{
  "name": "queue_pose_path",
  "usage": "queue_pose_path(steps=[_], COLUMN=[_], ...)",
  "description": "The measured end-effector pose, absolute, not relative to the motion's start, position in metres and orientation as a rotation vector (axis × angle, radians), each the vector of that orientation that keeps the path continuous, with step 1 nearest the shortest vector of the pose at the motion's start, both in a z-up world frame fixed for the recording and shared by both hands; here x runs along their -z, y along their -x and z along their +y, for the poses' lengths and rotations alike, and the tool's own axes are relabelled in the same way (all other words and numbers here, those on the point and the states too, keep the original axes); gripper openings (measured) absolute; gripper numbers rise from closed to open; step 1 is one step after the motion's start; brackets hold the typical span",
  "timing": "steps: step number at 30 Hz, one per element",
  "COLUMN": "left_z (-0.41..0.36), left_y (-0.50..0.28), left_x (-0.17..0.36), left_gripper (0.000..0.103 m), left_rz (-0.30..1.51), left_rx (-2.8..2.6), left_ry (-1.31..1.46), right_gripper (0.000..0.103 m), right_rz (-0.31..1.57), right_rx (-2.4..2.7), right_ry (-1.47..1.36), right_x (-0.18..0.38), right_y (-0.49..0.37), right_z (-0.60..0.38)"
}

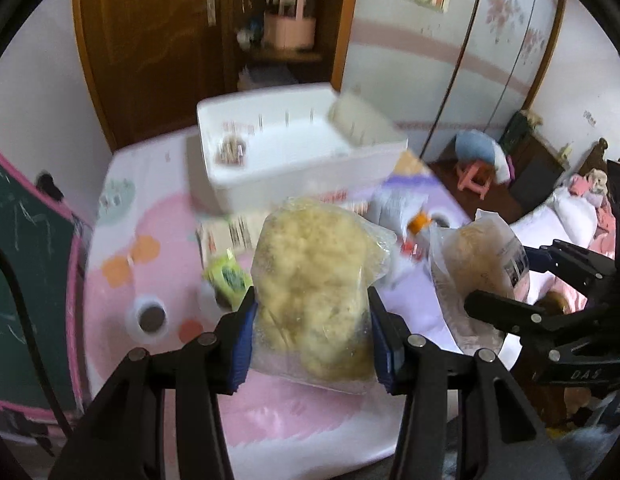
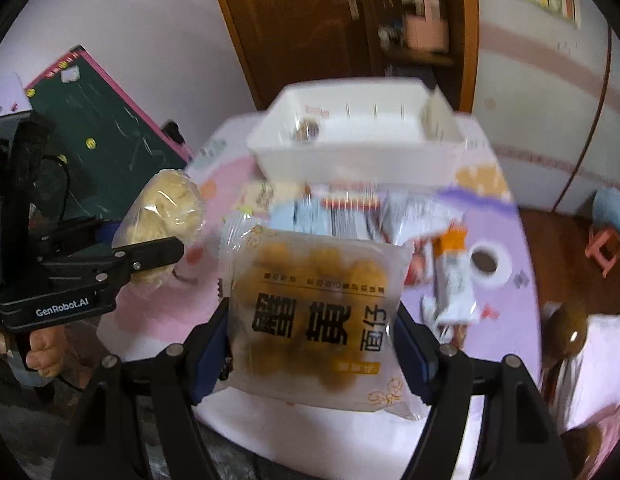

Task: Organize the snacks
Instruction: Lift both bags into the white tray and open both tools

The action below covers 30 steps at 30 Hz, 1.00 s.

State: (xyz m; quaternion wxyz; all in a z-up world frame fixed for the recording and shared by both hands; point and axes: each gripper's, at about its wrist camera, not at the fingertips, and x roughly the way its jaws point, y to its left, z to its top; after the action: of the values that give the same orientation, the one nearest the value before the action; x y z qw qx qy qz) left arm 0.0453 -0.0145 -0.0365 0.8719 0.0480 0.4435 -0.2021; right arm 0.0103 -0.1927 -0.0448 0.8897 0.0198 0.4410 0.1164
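My left gripper (image 1: 311,304) is shut on a clear bag of pale yellow pastry (image 1: 310,272), held up above the table. In the right wrist view the same bag (image 2: 170,204) hangs in the left gripper (image 2: 150,232) at the left. My right gripper (image 2: 311,320) is shut on a white snack packet (image 2: 313,304) with large black characters and round golden pieces inside. In the left wrist view that packet (image 1: 473,264) is at the right in the right gripper (image 1: 505,276). A white bin (image 2: 349,160) stands beyond both, with a small packet (image 1: 230,152) inside.
Loose snacks lie on the pink and purple table cover (image 1: 150,216): a green packet (image 1: 226,276), blue packets (image 2: 310,216), a white-orange one (image 2: 449,272). A small white cup (image 2: 485,260) stands among them. A green chalkboard (image 2: 98,120) leans at the left. A hand (image 2: 42,352) holds the left gripper's handle.
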Motion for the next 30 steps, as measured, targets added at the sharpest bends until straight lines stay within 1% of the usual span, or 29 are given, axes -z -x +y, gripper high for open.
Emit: queue_pose_path(steps=[9, 12, 17, 21, 24, 27, 30], left_z=[-0.021, -0.026, -0.037, -0.047, -0.051, -0.055, -0.058], left_y=[-0.084, -0.099, -0.131, -0.163, -0.193, -0.222, -0.251], left_x=[-0.073, -0.102, -0.135, -0.153, -0.157, -0.147, -0.123], left_gripper=[0.048, 0.048, 0.048, 0.048, 0.048, 0.048, 0.048], left_rz=[0.769, 0.731, 0.691, 0.669, 0.664, 0.683, 0.725], left_rx=[0.353, 0.321, 0.283, 0.253, 0.225, 0.204, 0.187], left_ry=[-0.078, -0.084, -0.094, -0.092, -0.078, -0.067, -0.058], right_gripper=[0.075, 0.075, 0.075, 0.076, 0.076, 0.076, 0.077], right_rz=[0.665, 0.591, 0.525, 0.521, 0.522, 0.543, 0.593], right_rx=[-0.207, -0.173, -0.126, -0.090, -0.054, -0.039, -0.042], right_ry=[0.036, 0.045, 0.038, 0.012, 0.008, 0.002, -0.032], right_x=[-0.071, -0.109, -0.155, -0.175, -0.178, -0.168, -0.147], right_y=[-0.037, -0.054, -0.090, -0.128, -0.155, -0.181, -0.206], right_z=[-0.202, -0.208, -0.218, -0.226, -0.229, -0.231, -0.235])
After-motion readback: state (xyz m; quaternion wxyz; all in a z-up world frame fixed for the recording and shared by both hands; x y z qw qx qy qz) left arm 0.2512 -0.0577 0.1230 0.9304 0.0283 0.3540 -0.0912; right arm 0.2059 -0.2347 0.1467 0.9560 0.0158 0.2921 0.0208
